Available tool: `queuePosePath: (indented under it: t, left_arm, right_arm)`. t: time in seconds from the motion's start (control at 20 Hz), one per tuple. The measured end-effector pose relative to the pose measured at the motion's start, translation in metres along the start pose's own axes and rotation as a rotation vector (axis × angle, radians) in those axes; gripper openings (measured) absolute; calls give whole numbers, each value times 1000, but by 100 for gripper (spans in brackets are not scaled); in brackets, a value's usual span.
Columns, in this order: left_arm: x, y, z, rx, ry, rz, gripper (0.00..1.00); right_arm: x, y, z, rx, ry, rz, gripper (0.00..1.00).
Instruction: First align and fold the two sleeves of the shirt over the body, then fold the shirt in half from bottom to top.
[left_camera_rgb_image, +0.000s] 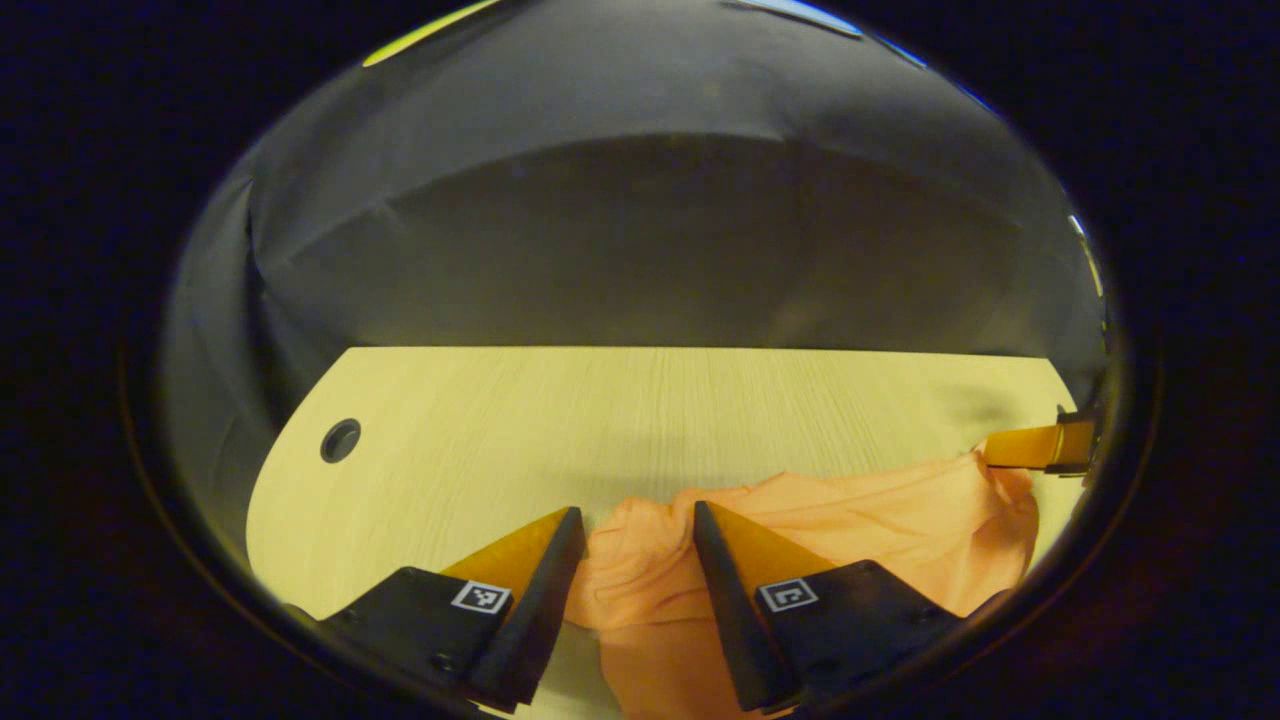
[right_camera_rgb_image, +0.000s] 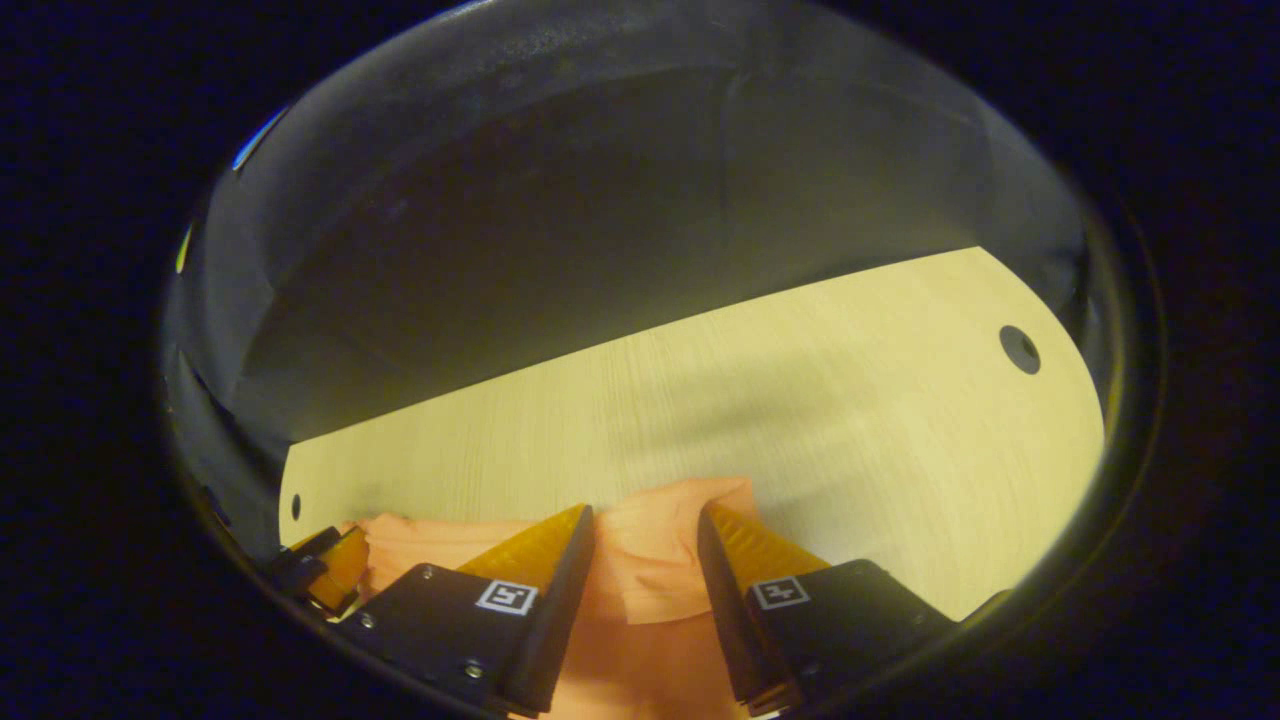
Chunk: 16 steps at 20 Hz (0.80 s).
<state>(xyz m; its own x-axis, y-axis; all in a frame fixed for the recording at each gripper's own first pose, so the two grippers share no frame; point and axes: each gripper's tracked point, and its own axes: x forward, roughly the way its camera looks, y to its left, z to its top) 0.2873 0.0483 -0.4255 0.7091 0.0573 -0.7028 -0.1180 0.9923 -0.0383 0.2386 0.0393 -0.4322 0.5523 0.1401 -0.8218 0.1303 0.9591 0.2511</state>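
An orange shirt (left_camera_rgb_image: 860, 520) lies crumpled on the light wooden table (left_camera_rgb_image: 600, 420), near its front edge. In the left gripper view, my left gripper (left_camera_rgb_image: 638, 510) is open with a bunched part of the shirt lying between its fingers. The cloth stretches right to the right gripper (left_camera_rgb_image: 1040, 446) at the view's edge. In the right gripper view, my right gripper (right_camera_rgb_image: 645, 508) is open over a folded flap of the shirt (right_camera_rgb_image: 665, 550), which lies between its fingers. The left gripper (right_camera_rgb_image: 325, 570) shows low at the left, at the cloth's other end.
The table has a round cable hole (left_camera_rgb_image: 340, 440) near its left end and another (right_camera_rgb_image: 1020, 350) near its right end. The dark booth wall (left_camera_rgb_image: 640, 240) rises right behind the table's far edge. Bare wood extends beyond the shirt.
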Motion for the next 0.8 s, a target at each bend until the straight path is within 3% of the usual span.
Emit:
queuePosePath:
  t: [0.1,0.2,0.25,0.3,0.35,0.8]
  left_arm:
    - [-17,4,13,-8,-32,-7,81]
    - [-36,5,26,-5,-55,-15,82]
    - [-45,2,30,-8,-64,-21,82]
    - [-57,0,36,-14,-73,-28,81]
    - [-69,-1,41,-21,-81,-36,82]
    - [-206,-22,81,-10,-204,-85,82]
  right_arm:
    - [-11,-6,14,-57,-63,-20,79]
    - [-35,-1,31,-89,-116,-24,77]
    - [-47,-1,38,-99,-135,-26,84]
    - [-60,-1,44,-108,-151,-28,84]
    - [-74,2,49,-116,-168,-26,77]
    - [-216,11,65,-173,-332,14,77]
